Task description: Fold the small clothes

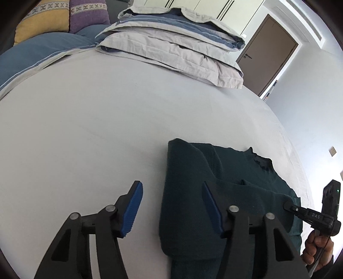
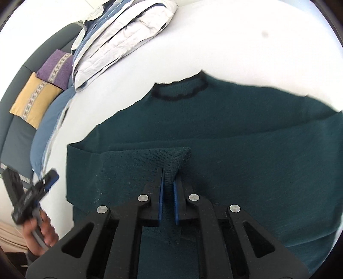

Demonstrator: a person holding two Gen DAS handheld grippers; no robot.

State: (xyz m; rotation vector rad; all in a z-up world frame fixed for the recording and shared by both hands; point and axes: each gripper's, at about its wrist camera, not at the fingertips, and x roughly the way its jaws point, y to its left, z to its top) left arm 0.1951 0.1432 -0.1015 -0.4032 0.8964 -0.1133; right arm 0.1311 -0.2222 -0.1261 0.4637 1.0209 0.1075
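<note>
A dark green knit sweater (image 2: 235,133) with a black collar (image 2: 182,90) lies on the white bed sheet, its sleeves folded across the body. It also shows in the left wrist view (image 1: 193,193). My right gripper (image 2: 168,178) is shut on a sleeve end (image 2: 171,156) and holds it over the sweater's middle. My left gripper (image 1: 171,188) is open and empty above the sweater's left edge; it also shows in the right wrist view (image 2: 50,178). The right gripper shows in the left wrist view (image 1: 288,205) at the sweater's right side.
A stack of folded grey and blue bedding (image 1: 182,43) lies at the head of the bed. Yellow (image 1: 42,19) and purple (image 1: 90,12) cushions and a blue pillow (image 1: 38,53) lie beside it. A brown door (image 1: 270,53) stands beyond the bed's far right.
</note>
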